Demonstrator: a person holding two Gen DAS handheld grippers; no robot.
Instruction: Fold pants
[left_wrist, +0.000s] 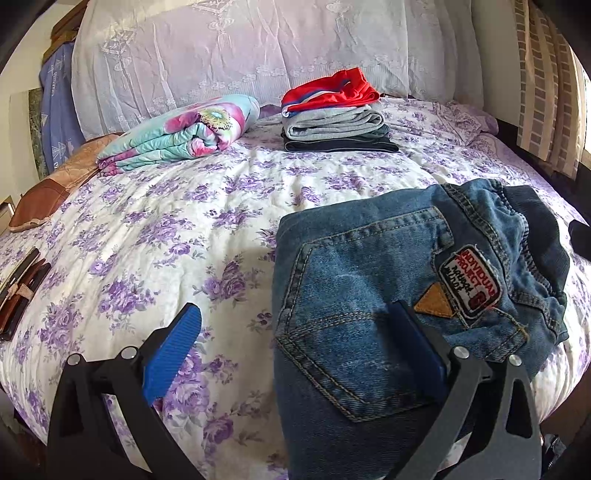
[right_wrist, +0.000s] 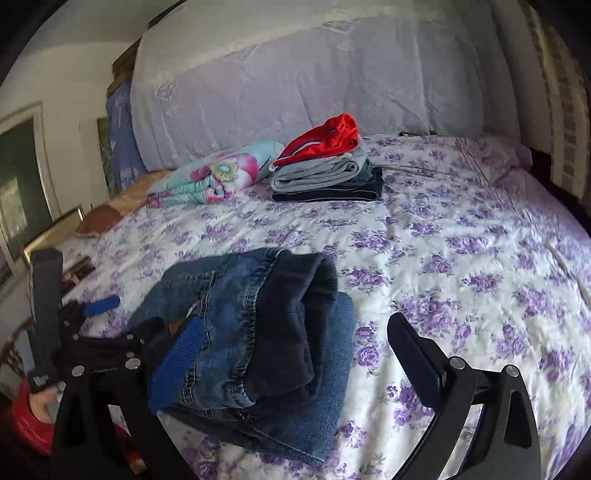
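Left wrist view: folded blue denim jeans (left_wrist: 388, 295) lie on the bed's white quilt with purple flowers (left_wrist: 166, 240), back pocket and a red-and-black patch facing up. Left claw (left_wrist: 299, 347) is spread wide, holding nothing; its right blue-padded finger sits over the pocket, its left finger (left_wrist: 173, 350) over bare quilt beside the jeans.

Right wrist view: right claw (right_wrist: 291, 350) also wide open, gripping nothing. Its left blue finger (right_wrist: 177, 362) rests against the jeans' (right_wrist: 266, 332) near side; its right finger is apart, over quilt (right_wrist: 461, 258). Jeans bundled, dark waistband on top.

Far side of bed: stack of folded clothes, red on top (left_wrist: 332, 114), next to a rolled floral blanket (left_wrist: 184, 133).
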